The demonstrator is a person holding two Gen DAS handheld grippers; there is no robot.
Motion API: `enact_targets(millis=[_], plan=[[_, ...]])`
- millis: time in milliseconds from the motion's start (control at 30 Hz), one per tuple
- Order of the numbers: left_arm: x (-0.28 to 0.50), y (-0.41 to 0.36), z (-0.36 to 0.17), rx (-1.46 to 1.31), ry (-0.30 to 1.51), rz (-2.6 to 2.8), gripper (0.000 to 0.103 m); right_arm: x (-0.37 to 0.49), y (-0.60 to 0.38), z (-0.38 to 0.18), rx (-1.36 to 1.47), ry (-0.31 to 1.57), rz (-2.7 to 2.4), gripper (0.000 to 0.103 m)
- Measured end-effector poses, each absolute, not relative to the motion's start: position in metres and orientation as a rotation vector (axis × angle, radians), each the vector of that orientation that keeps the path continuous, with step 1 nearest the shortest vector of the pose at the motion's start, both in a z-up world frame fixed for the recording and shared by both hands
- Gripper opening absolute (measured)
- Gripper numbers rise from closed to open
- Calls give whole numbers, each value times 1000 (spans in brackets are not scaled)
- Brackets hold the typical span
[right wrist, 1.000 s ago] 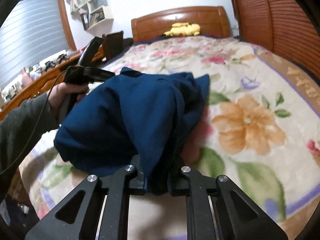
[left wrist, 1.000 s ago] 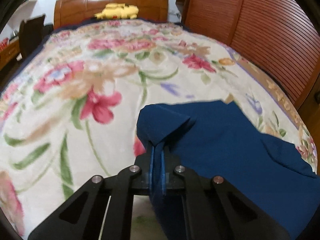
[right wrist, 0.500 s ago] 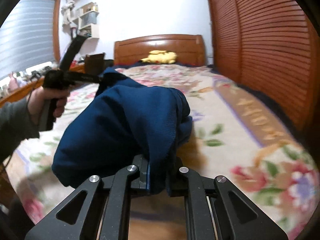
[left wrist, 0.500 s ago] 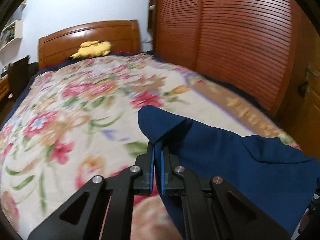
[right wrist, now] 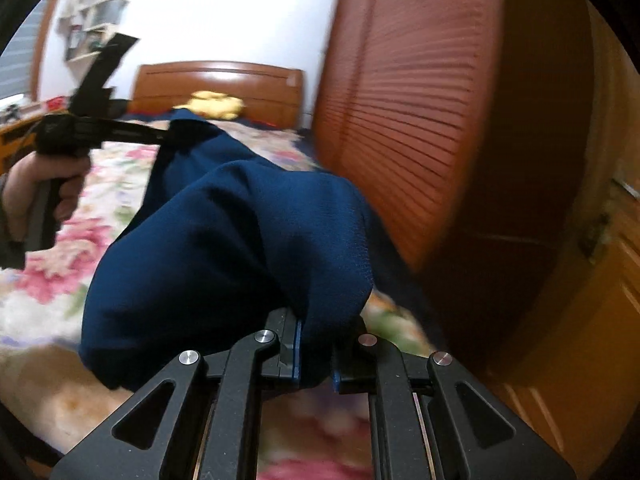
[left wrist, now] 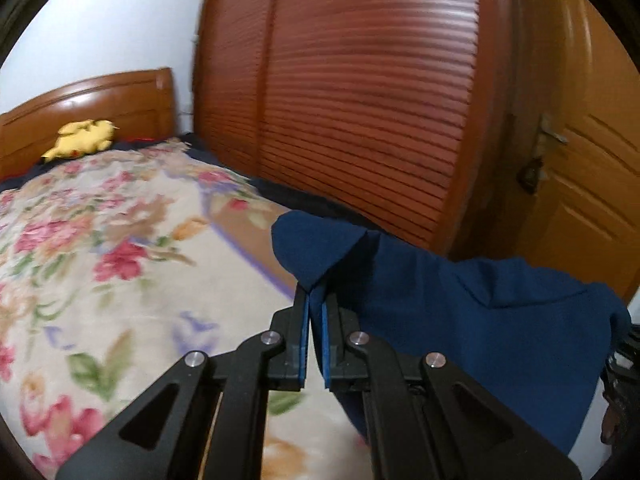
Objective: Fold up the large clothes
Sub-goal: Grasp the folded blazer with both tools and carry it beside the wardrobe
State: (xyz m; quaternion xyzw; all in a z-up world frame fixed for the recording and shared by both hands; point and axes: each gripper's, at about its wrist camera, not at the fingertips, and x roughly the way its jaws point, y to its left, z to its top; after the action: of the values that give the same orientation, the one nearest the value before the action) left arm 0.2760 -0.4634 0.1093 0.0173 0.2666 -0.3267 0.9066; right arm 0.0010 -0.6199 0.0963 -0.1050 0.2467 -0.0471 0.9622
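A dark blue garment [left wrist: 460, 312] hangs lifted above the flowered bedspread [left wrist: 120, 264]. My left gripper [left wrist: 315, 300] is shut on a corner of the cloth, which folds over its tips and stretches away to the right. In the right wrist view the blue garment [right wrist: 224, 248] bunches thickly between the pads of my right gripper [right wrist: 316, 328], which is shut on it. The left gripper [right wrist: 168, 136] shows there at upper left, held by a hand [right wrist: 44, 188] and pinching the far end of the cloth.
A red-brown slatted wardrobe [left wrist: 360, 100] runs along the right side of the bed. A wooden door [left wrist: 580, 168] with a handle stands beyond it. A yellow plush toy [left wrist: 82, 138] lies by the wooden headboard [left wrist: 92, 104]. Shelves [right wrist: 96, 16] hang on the far wall.
Both grippers have risen and swung to the right with the blue garment held between them. The wardrobe and door now fill much of both views, and the cloth is off the bedspread.
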Motion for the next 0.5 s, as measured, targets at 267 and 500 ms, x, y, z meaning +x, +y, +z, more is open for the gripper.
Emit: enact_targets(millis=[267,500], plan=[[263,-498,54,167,710,-766,5,-16,-672,42,-156,644,-223,23],[222,-426,78,261,669,-736,27,-53,-664,66,-131,564,-257,54]])
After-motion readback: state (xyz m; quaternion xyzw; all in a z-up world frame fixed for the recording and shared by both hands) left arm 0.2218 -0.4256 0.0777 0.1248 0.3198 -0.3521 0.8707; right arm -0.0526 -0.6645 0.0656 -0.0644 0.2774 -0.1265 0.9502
